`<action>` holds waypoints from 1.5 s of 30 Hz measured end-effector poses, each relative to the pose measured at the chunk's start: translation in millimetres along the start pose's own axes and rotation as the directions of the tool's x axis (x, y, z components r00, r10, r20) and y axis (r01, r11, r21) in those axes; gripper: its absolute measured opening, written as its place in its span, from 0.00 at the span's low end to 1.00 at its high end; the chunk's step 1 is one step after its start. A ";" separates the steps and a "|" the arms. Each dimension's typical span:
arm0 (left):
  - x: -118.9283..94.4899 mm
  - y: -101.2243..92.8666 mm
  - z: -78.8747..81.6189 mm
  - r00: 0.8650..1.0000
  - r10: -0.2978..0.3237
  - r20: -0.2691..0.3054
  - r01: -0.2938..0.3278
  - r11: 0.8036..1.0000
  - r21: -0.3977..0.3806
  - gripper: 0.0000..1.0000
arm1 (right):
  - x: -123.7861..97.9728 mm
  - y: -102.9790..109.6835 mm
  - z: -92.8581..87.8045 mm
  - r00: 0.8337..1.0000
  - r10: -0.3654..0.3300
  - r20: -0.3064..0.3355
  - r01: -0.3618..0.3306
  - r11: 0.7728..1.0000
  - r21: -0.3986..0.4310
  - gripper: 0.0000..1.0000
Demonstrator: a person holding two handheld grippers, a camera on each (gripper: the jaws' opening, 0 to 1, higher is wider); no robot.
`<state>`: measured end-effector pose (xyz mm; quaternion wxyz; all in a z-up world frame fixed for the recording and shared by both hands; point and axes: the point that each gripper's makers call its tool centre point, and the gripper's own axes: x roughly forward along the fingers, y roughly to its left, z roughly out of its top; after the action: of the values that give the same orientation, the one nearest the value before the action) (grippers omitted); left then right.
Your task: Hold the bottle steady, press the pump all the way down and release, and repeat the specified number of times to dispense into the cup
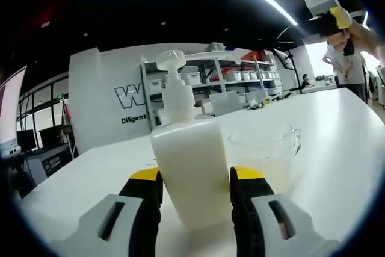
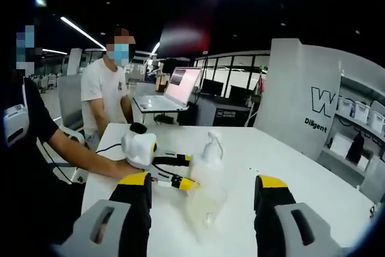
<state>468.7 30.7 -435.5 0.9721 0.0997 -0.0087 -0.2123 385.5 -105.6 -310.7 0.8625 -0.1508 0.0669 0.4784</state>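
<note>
- The right gripper [image 2: 204,200] hangs above the table [image 2: 289,154], jaws spread wide with nothing between them.
- Ahead of the jaws, nearer the left one, stands the bottle [image 2: 210,161], blurred, pump on top.
- The cup [image 2: 207,206] sits just in front of the bottle, between the jaws.
- The left gripper [image 2: 171,170] reaches in from the left, jaws either side of the bottle.
- A person [image 2: 105,94] sits beyond the left jaw.

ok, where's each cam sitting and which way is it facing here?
Left gripper view: on the left gripper, facing shelves; its jaws flank the pump bottle, cup behind; right gripper raised upper right.
Right gripper view: on the raised right gripper, jaws apart, looking down at the table.
Shared: bottle, cup, left gripper.
</note>
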 end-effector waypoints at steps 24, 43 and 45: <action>-2.4 3.6 1.0 0.997 -0.076 0.008 0.076 0.996 -0.046 0.41 | 10.0 9.9 3.8 1.000 0.017 -0.013 -0.017 1.000 -0.016 0.68; -4.1 3.9 -0.6 1.000 -0.023 -0.004 0.023 0.994 -0.105 0.38 | 33.5 5.0 22.3 0.998 0.036 -0.049 -0.039 0.998 -0.055 0.66; -4.4 4.1 -0.7 1.000 -0.020 -0.005 0.019 0.994 -0.105 0.38 | 36.8 4.1 24.4 0.998 0.043 -0.054 -0.046 0.997 -0.059 0.66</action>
<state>466.5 36.3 -435.3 0.9739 0.0492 0.0062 -0.2216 400.9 -66.1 -298.0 0.8446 -0.1877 0.0785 0.4953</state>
